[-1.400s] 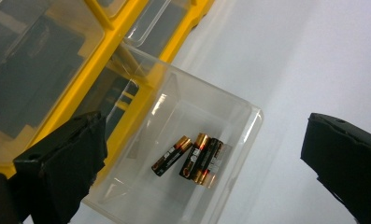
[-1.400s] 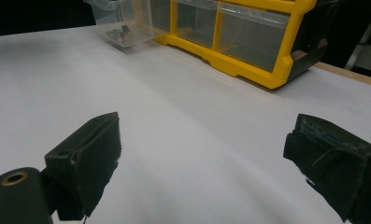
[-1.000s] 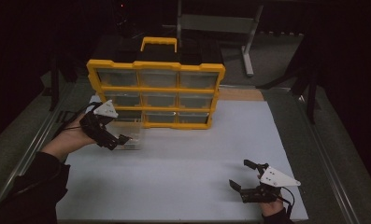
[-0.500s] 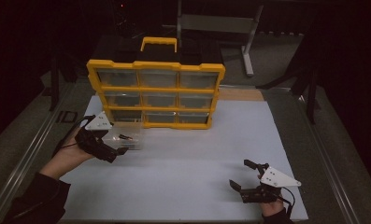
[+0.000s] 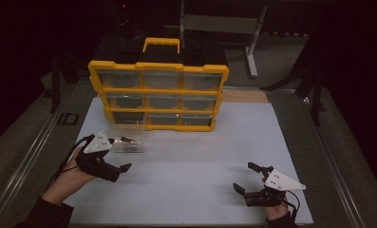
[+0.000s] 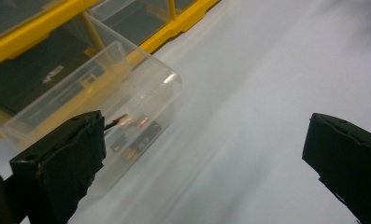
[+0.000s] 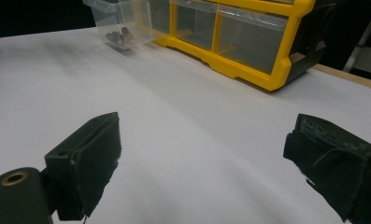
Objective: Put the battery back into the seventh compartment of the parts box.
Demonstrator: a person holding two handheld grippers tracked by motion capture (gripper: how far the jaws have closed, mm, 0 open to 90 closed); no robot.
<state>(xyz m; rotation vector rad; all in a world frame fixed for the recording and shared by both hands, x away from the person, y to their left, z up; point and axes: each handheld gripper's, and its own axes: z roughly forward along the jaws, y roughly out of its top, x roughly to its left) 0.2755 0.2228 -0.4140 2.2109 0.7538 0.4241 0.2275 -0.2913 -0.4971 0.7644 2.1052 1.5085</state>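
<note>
A yellow organizer [image 5: 157,95] with clear drawers stands at the back of the white mat [image 5: 191,152]. One clear drawer [image 5: 127,142] rests on the mat in front of the organizer's lower left corner, with small dark and copper parts [image 6: 136,135] inside. My left gripper [image 5: 119,172] is open just short of that drawer, holding nothing. In the left gripper view the drawer [image 6: 103,93] lies ahead, beside the left jaw, and the gripper [image 6: 202,158] is spread wide. My right gripper [image 5: 243,176] is open and empty near the front right of the mat. In its own view the right gripper [image 7: 202,158] faces the organizer [image 7: 248,37] and the pulled-out drawer [image 7: 117,18].
Metal rails run along both sides of the table [image 5: 39,142]. A grey stand [image 5: 252,52] rises behind the organizer at the right. A strip of bare wood [image 5: 245,96] shows behind the mat.
My left gripper has drawn back from the clear drawer toward the person; the drawer stays where it was. The right gripper has not moved.
</note>
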